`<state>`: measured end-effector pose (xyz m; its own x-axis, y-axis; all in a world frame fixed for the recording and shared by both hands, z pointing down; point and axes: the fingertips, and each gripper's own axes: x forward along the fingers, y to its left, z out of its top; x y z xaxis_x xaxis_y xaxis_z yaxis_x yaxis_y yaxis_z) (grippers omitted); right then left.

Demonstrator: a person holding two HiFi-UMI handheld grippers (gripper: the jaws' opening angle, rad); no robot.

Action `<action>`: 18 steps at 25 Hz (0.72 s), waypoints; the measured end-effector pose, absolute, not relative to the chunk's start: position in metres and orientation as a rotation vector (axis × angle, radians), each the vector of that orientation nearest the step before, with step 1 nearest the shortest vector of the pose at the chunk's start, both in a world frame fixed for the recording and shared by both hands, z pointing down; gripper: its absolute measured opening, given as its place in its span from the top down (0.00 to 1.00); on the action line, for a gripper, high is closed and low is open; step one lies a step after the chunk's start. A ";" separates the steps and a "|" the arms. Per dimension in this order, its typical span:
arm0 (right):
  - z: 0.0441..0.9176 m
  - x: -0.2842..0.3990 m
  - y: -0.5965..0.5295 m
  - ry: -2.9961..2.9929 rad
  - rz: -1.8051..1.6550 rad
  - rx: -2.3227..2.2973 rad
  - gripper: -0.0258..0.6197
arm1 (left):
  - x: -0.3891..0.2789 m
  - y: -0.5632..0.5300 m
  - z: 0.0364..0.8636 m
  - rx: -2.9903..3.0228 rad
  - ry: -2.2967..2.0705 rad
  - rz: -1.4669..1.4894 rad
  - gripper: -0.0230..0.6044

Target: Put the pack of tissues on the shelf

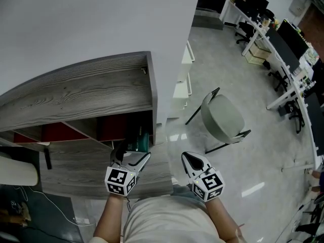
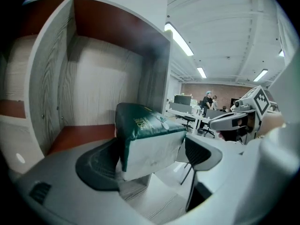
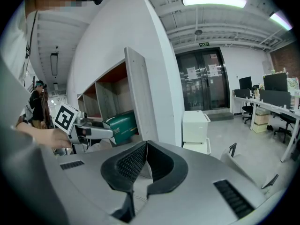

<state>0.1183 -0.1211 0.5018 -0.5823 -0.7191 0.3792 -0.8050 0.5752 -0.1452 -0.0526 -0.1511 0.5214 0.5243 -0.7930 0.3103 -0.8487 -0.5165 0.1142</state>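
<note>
The grey wood-grain shelf (image 1: 86, 92) was split into compartments lined in red. In the left gripper view the nearest compartment (image 2: 84, 135) opened at ten o'clock of the pack of tissues (image 2: 145, 139), its red floor showing just behind the pack. The pack sat at the mouth of that compartment, at the shelf's right end. Whether it rested on the board I could not tell.

The pack's wrapper was dark green over the top and pale on the end that faced the camera. A few lines of gold print ran across the green, too small to read. A green sign (image 3: 204, 44) hung above the glass doors in the right gripper view, and its lettering was also unreadable.

The left gripper (image 1: 134, 156) had its fingers (image 2: 101, 165) clamped on the pack. One pad pressed the pack's side at nine o'clock and the other met it at three o'clock. Most of the pack stood out beyond the fingertips toward twelve o'clock.

The right gripper (image 1: 191, 158) hung at three o'clock of the left one, well apart from the pack. Its fingers were pressed together with nothing between them.
</note>
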 end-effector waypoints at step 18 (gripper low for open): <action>0.505 0.122 -0.116 -2.503 0.446 1.289 0.91 | -0.053 -0.173 0.518 2.575 -1.367 0.259 0.41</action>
